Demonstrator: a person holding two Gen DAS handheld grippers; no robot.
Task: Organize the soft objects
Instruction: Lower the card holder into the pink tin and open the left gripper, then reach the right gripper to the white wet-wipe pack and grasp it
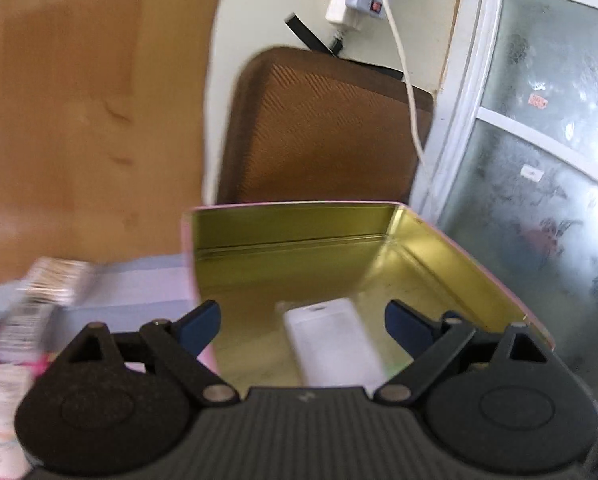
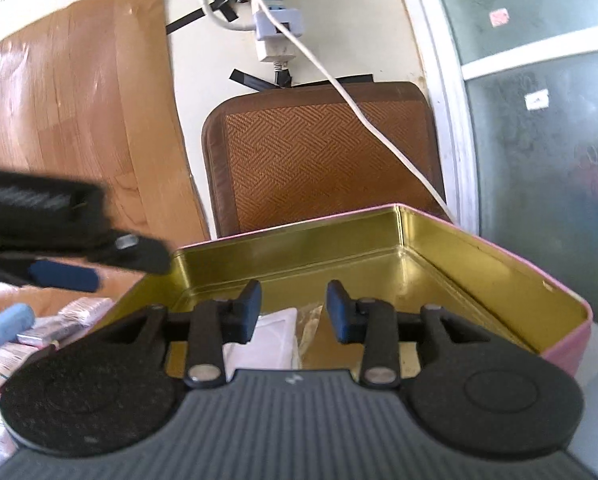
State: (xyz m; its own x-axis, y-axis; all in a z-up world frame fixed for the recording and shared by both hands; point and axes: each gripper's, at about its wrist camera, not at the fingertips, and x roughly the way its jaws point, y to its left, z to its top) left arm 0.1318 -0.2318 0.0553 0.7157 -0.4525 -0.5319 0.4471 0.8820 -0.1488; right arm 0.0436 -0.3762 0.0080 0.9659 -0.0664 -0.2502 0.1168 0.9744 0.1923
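Note:
A pink tin box with a gold inside [image 1: 299, 228] [image 2: 499, 264] stands open in front of both grippers. A white soft packet [image 1: 335, 344] [image 2: 273, 336] lies on its floor, with a clear wrapper [image 2: 309, 328] beside it. My left gripper [image 1: 302, 320] is open wide over the box with the white packet below its gap, and it holds nothing. My right gripper [image 2: 294, 312] is partly open above the box and holds nothing. The left gripper also shows blurred at the left of the right wrist view [image 2: 65, 272].
Several small packets [image 2: 59, 324] [image 1: 39, 292] lie on the surface left of the box, with a blue soft piece [image 2: 7, 326] among them. A brown woven cushion [image 2: 323, 152] leans on the wall behind, under a power strip and white cable [image 2: 379, 136]. A frosted window [image 2: 547, 120] is at right.

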